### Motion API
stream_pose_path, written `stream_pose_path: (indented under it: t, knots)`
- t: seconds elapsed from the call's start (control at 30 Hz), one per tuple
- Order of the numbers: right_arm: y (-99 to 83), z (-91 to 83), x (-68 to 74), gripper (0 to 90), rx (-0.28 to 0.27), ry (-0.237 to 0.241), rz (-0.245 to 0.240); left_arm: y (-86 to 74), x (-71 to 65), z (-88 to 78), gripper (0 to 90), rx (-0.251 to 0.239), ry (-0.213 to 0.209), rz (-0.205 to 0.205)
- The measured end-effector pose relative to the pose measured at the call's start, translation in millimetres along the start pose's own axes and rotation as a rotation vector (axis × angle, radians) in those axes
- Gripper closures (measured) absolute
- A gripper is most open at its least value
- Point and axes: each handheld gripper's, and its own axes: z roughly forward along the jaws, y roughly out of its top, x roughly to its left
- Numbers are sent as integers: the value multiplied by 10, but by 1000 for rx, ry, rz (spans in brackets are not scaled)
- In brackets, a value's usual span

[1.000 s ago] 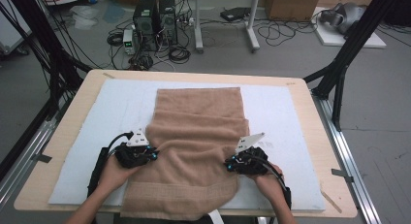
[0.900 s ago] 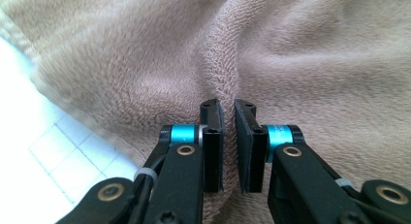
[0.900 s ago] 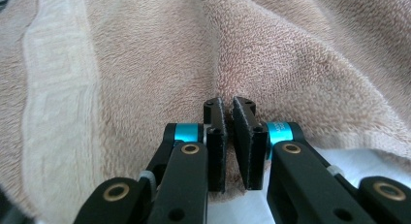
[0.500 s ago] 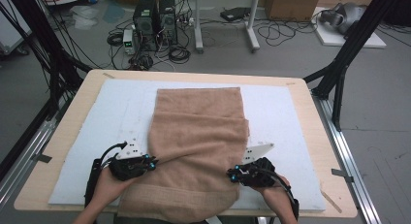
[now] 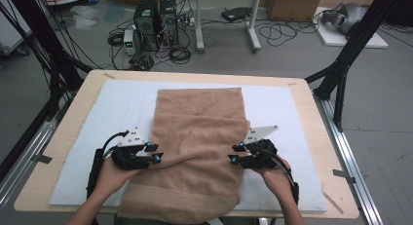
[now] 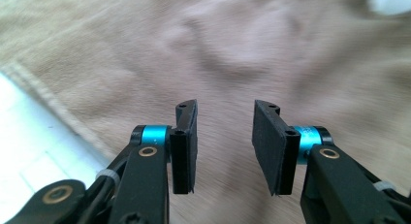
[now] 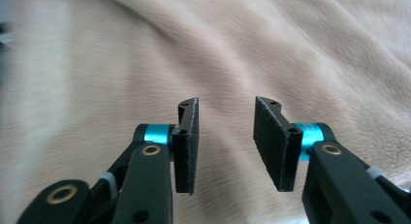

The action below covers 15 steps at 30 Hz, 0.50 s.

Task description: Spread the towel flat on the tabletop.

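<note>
So your left gripper [image 5: 157, 153] and right gripper [image 5: 234, 154] have both just popped their jaws partway open with nothing pinched between them, each sitting at a side edge of the tan terry-cloth towel [image 5: 197, 137] that's folded over down the middle of the white-padded tabletop [image 5: 87, 137], its near end draped off the front edge.

The towel [image 5: 197, 147] is seen in a plain tan brown, with a woven band of the same colour near its lower hem. A pale blue-white mat [image 5: 272, 108] is laid over the light wooden bench [image 5: 336, 186]. The left claw [image 5: 155, 153] and the right claw [image 5: 235, 154] are shown in black, each marked with bright blue rings, brass-coloured rivets and a grey plate.
</note>
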Motion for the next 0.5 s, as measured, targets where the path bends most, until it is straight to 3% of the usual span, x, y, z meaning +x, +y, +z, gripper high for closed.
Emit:
stream_pose_path:
  t: [0.1,0.17,0.23,0.33,0.5]
  knots:
    - [-3,258,-154,563,70,-1,40,-31,103,195,609,74,20,-11]
    - [-17,394,-185,562,132,0,41,-67,138,307,613,136,-10,-26]
    - [-42,494,-174,609,169,20,38,-86,130,304,688,113,-12,-18]
    - [-78,489,-148,795,131,35,20,-87,98,279,825,125,-33,0]
    - [-90,411,-64,837,143,76,-13,-154,-53,137,850,114,-37,35]
